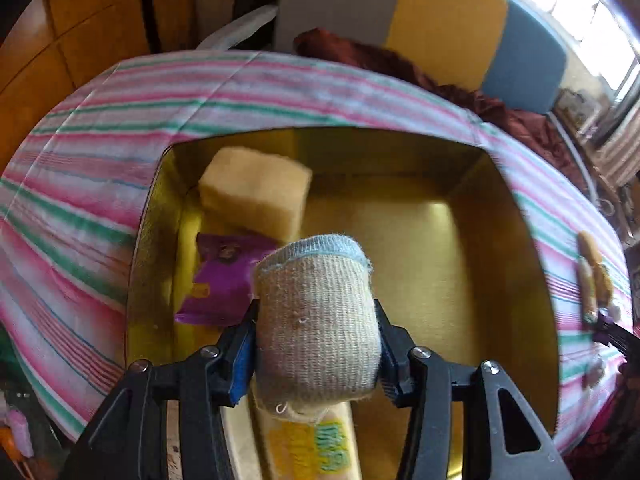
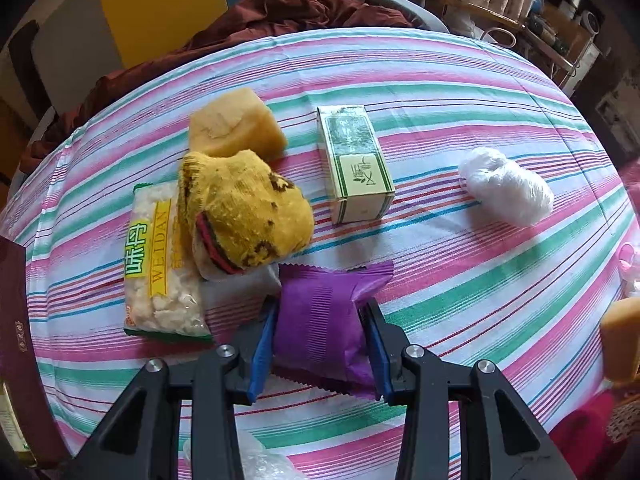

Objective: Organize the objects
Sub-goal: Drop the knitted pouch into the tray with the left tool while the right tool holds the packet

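between the left claw (image 1: 316, 344) pads sits a gripped rolled sock (image 1: 316, 312); the right claw (image 2: 322, 340) clamps a purple packet (image 2: 320, 320).

sponges 3 (image 2: 236, 126) | purple packets 2 (image 2: 320, 328) | socks 2 (image 2: 248, 216) — green box 1 (image 2: 354, 164) | tin 1 (image 1: 520, 280)

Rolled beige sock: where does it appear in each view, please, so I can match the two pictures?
Left wrist view: the rolled beige sock is at centre, gripped in the left tool, over the gold box.
Right wrist view: not in it; the right tool holds a purple packet.
Shared landmark: the striped tablecloth, in both views.
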